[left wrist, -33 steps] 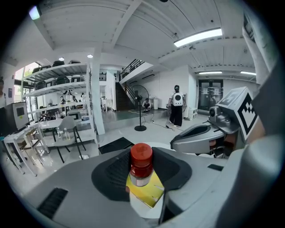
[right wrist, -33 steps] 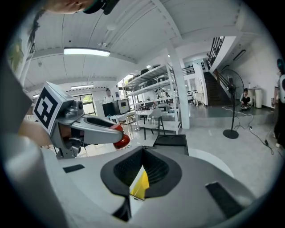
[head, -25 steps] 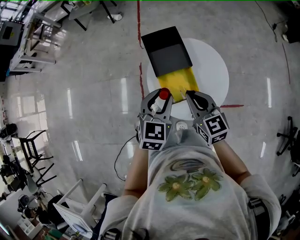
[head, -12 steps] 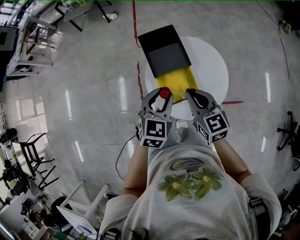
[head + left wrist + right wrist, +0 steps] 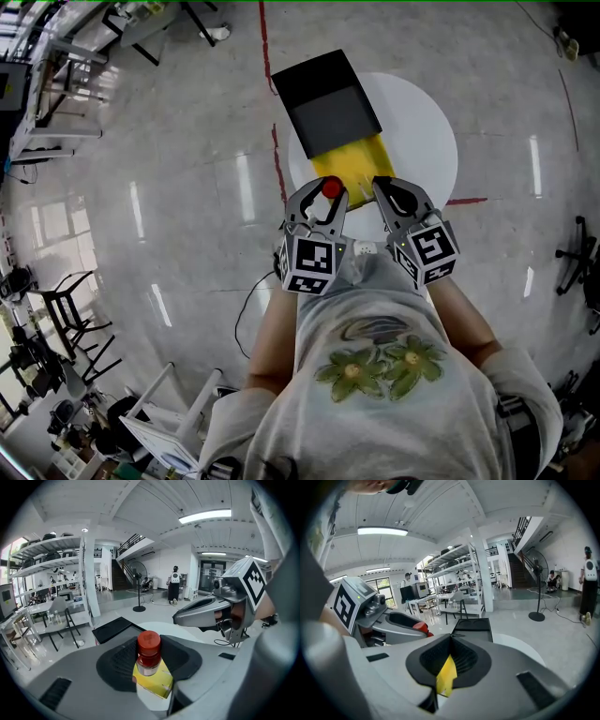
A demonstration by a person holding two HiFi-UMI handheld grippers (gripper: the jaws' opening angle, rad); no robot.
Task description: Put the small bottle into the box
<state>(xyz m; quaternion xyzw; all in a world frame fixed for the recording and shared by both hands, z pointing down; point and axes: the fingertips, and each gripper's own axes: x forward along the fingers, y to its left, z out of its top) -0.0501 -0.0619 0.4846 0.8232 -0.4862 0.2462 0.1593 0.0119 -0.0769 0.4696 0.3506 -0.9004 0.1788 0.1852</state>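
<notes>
Head view shows a round white table [image 5: 422, 131] on a grey floor, with the box [image 5: 328, 98] lying across its left side. The box's black open tray sticks out past the table's far left edge, and its yellow part reaches toward the near edge.

Both grippers hover at the near edge, side by side and apart. The left gripper [image 5: 322, 195] has its jaws held fairly wide and clamped on the small bottle [image 5: 329, 188]. In the left gripper view the pads press on both sides of the bottle, which stands upright with its red cap above them. It hangs just over the near left corner of the yellow part.

The right gripper [image 5: 382, 187] sits at the yellow part's near right corner with its jaws closed together at the tips. A yellow sliver shows in the hollow between the pads, and I cannot tell whether it is pinched.
</notes>
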